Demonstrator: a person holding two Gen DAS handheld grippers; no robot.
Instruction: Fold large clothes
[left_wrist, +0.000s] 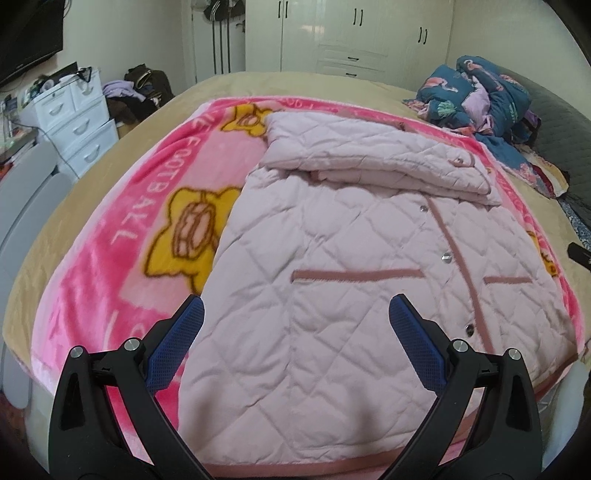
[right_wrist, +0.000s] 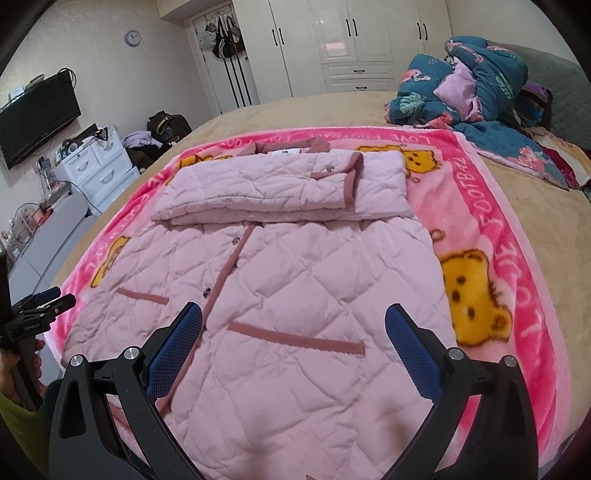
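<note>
over on the left, the white drawer unit (left_wrist: 79, 122) sits off the bed, out of play. next in, the pink blanket (left_wrist: 122, 236) with its yellow cartoon prints is spread flat over the bed (left_wrist: 122, 155), a working surface for the fold. the left gripper (left_wrist: 295, 314) hovers over the near left part of the hem, fingers spread wide, nothing between the blue pads (left_wrist: 173, 343), lined up as if to take that lower edge.

centre stage: the quilted pink coat (left_wrist: 332, 277), front up, snaps and dark pink placket visible, lying flat on the blanket. its sleeves (left_wrist: 369, 158) are laid across the chest in a stacked band, which narrows the coat to a tidy rectangle, so i'd judge the sleeve stage done and the bottom-to-top fold next.

moving right, the right gripper (right_wrist: 293, 315) is likewise wide open and empty, poised above the near right half of the coat (right_wrist: 295, 295), just over the pocket trim (right_wrist: 295, 338). the two tools sit side by side along the hem, a sensible split for lifting a wide, puffy edge evenly. padding this thick may spring back or slide.

far right, a heap of teal floral bedding (right_wrist: 472, 85) is pushed up toward the headboard end, well apart from the coat.
</note>
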